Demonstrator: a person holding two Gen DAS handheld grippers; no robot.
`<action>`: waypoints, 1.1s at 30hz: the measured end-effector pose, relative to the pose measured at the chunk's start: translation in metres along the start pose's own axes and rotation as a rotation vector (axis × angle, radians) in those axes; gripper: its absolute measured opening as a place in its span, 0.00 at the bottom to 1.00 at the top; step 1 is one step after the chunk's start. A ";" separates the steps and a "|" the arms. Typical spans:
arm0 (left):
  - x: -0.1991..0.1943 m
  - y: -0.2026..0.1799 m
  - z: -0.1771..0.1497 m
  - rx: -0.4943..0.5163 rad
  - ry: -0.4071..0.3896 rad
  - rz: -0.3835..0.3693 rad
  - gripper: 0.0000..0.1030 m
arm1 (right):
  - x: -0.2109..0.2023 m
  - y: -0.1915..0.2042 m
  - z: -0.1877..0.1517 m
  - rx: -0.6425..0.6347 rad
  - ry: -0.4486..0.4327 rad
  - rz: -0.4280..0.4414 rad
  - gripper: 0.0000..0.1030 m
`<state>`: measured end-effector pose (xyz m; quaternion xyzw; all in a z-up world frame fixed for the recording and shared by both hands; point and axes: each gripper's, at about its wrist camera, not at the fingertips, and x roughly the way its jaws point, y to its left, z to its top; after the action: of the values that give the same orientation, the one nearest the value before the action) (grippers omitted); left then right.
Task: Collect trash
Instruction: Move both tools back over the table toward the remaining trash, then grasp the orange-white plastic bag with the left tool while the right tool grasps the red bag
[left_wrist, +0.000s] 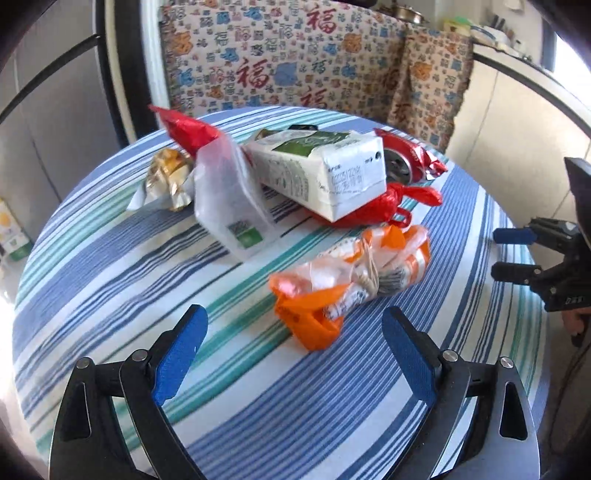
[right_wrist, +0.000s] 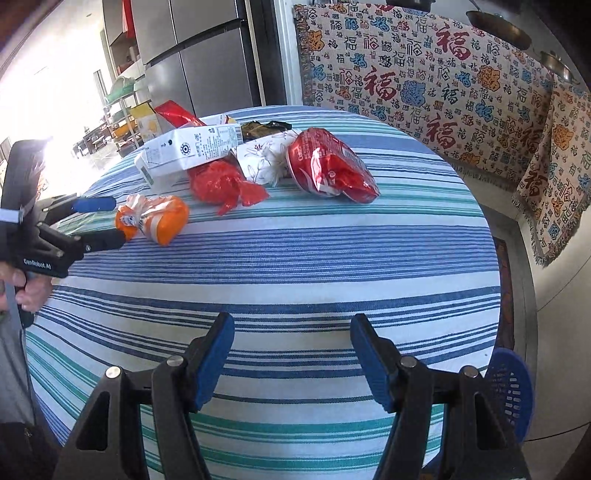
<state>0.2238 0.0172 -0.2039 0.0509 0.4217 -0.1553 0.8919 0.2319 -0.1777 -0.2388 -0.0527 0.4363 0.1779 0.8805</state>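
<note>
In the left wrist view, the gold wrapper (left_wrist: 168, 177) lies at left, the carton (left_wrist: 317, 170) at centre, the orange bag (left_wrist: 351, 280) just ahead of the left claw (left_wrist: 291, 354), jaws apart and empty. Right claw (right_wrist: 291, 362) also apart, over bare surface (right_wrist: 295, 258). The knotted bag could slip sideways. "GenRobot.AI" is readable.

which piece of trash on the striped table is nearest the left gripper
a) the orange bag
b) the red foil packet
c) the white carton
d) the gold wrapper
a: the orange bag lies just ahead of the open left gripper, with the carton and the other trash farther back.
</note>
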 end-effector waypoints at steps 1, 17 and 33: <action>0.004 -0.001 0.006 0.026 -0.003 -0.033 0.93 | 0.000 0.000 0.000 -0.004 -0.010 -0.006 0.65; 0.003 -0.042 -0.005 0.310 0.132 -0.298 0.81 | 0.007 0.018 0.003 -0.053 -0.007 -0.041 0.74; 0.020 -0.034 0.013 0.139 0.060 -0.240 0.60 | 0.004 -0.016 0.026 0.083 -0.060 0.027 0.72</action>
<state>0.2338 -0.0222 -0.2095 0.0666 0.4394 -0.2881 0.8482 0.2594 -0.1849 -0.2270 -0.0049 0.4174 0.1729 0.8921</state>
